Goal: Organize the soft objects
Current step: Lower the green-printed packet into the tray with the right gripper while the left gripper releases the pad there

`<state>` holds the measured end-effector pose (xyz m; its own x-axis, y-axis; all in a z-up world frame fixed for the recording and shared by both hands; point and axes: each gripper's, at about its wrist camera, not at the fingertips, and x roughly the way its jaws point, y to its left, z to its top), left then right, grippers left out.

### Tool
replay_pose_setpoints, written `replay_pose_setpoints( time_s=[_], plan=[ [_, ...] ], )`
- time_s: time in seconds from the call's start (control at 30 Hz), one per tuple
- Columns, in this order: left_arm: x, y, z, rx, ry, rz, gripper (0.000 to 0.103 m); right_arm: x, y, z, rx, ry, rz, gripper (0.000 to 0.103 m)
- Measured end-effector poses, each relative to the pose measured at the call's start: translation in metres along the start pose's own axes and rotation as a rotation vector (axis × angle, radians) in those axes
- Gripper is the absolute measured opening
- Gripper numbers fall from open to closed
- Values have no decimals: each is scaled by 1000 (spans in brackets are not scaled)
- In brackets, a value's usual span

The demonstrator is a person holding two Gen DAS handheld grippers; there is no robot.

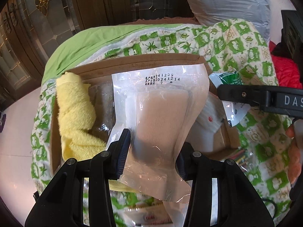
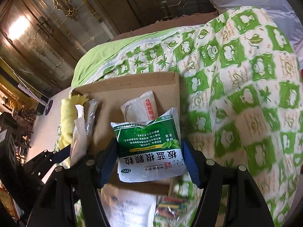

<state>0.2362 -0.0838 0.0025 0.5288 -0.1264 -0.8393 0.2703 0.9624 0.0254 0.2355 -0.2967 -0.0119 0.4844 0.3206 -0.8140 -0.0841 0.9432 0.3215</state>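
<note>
My left gripper point(image 1: 153, 147) is shut on a clear pouch point(image 1: 161, 104) that holds a beige dressing pad, and it hangs over an open cardboard box point(image 1: 132, 60). A rolled yellow towel point(image 1: 75, 109) lies along the box's left wall. My right gripper point(image 2: 150, 151) is shut on a green and white medicine sachet point(image 2: 149, 147), held above the same cardboard box point(image 2: 132, 85). In the box lies a white packet with red print point(image 2: 142, 109). The right gripper point(image 1: 225, 94) shows at the right of the left wrist view, and the left gripper point(image 2: 64, 154) at the lower left of the right wrist view.
The box sits on a green and white patterned quilt point(image 2: 236, 94). A pack of coloured sticks point(image 2: 170, 206) and another white packet point(image 2: 132, 208) lie at the box's near edge. A grey plastic bag point(image 1: 227, 0) and red cloth point(image 1: 284, 70) are behind. Wood and glass doors stand beyond.
</note>
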Motion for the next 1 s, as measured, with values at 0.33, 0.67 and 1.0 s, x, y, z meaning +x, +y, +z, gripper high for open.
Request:
replay_pose_setpoints(
  time_s=[0.33,0.67,1.0],
  plan=[
    [40,1,-2,1,63,-3,44,27,8,29,-8,-22,38,67],
    [40,-3,-10,31,87,-24,52,72,21,49,-43,-24,77,67],
    [36,-4,-14,2,84,-48,68,84,28,35,-97,12,6,69]
  ],
)
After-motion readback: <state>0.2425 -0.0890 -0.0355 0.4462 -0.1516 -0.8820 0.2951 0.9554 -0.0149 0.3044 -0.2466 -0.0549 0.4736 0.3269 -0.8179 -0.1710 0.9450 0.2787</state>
